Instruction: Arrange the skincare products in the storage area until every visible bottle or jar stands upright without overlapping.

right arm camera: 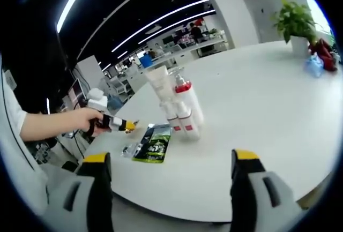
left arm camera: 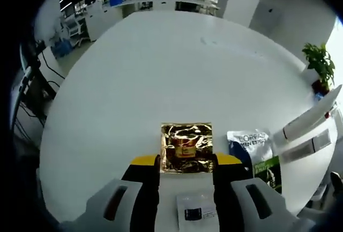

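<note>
- My left gripper (left arm camera: 186,165) clamps a gold foil sachet (left arm camera: 186,147) near the table (left arm camera: 161,71) edge, ready for placing.
- My right gripper (right arm camera: 170,173) hangs wide open, empty, facing the upright bottles (right arm camera: 181,109) mid-table beside a flat green sachet (right arm camera: 154,143).

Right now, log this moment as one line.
left gripper: shut on gold sachet | right gripper: open, empty | white bottles: clustered on table | green sachet: flat

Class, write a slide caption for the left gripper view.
Hand-held gripper closing around gold packet on white table, sachet beside.
</note>
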### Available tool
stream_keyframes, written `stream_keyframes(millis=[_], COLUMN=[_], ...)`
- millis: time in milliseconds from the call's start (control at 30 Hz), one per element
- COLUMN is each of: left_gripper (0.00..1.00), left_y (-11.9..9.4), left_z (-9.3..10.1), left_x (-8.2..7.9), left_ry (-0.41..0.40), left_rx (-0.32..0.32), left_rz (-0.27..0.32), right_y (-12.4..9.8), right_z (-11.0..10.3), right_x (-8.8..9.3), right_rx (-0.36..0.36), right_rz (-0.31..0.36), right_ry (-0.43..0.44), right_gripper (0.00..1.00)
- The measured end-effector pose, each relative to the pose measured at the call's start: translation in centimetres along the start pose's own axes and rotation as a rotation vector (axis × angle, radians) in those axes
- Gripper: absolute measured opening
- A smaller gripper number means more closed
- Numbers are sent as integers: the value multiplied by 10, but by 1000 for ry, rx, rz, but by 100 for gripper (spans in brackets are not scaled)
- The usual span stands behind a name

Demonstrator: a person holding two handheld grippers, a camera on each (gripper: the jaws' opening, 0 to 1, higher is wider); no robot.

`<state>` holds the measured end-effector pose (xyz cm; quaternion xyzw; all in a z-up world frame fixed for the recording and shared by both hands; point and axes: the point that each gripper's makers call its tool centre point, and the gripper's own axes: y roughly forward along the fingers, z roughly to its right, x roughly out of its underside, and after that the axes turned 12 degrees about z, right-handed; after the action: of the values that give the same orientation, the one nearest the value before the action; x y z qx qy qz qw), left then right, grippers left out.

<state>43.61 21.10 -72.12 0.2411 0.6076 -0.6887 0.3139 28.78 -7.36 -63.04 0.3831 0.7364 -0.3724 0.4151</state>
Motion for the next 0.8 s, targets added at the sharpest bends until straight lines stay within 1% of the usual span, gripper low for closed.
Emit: stream_keyframes(millis=[67, 133, 267, 467, 633, 767, 800], left_gripper=[36, 36, 36, 36, 36, 37, 37], left_y=[-2, -4, -4, 1, 5, 7, 6], left_z=[4, 8, 12, 14, 17, 15, 15], left_x=[2, 5, 11, 15, 21, 25, 23], left_ry=[-16, -15, -27, -22, -33, -23, -21], left_rx=[-8, -13, -22, -38, -39, -54, -56], left_rz=[8, 11, 9, 11, -8, -17, -8], right_y=[0, 0, 0, 0, 0, -1, -1], right_z=[0, 0, 1, 1, 2, 2, 2], right_x=[0, 0, 0, -1, -1, -1, -1], right_rx=[1, 1, 3, 6, 7, 9, 10], right_rz=[0, 2, 3, 6, 4, 4, 4], right_ry=[3, 4, 5, 6, 8, 9, 9], right_gripper=[93, 93, 93, 93, 93, 93, 92])
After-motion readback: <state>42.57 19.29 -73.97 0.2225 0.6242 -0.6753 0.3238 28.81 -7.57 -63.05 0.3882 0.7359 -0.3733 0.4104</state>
